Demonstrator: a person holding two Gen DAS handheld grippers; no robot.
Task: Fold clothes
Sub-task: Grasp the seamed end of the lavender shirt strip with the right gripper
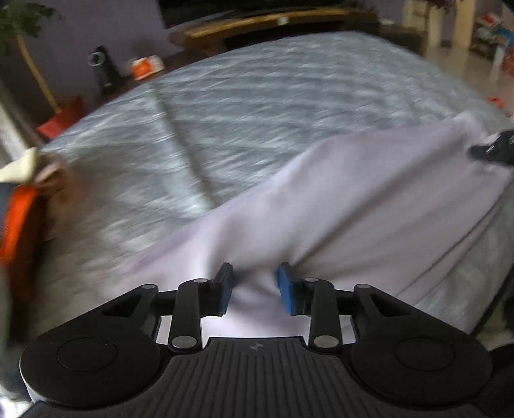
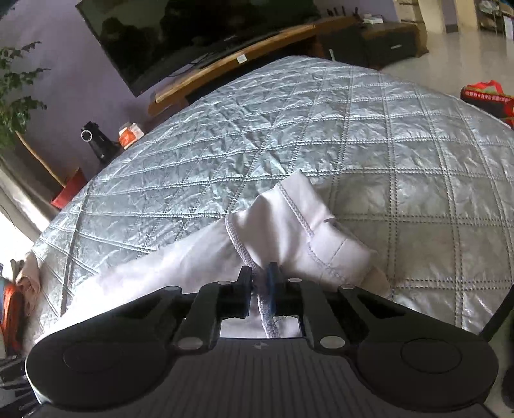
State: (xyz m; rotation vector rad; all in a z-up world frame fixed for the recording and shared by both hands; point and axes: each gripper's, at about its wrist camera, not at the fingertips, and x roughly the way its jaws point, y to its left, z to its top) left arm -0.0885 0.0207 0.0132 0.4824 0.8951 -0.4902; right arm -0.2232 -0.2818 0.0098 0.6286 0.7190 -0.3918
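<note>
A: The garment point(image 2: 289, 231) is pale lilac-white with grey stitched hems, lying on the quilt point(image 2: 369, 135).

B: The quilt is silver-grey, diamond-stitched. Beyond the quilt's far edge, the wall point(image 2: 57, 29) is purple, the box point(image 2: 130, 133) orange-and-white.

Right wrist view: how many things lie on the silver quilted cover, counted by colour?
White: 1, the white fabric garment
Beige: 1, the beige cloth at the cover's left edge
Total: 2, on the silver quilted cover
</note>
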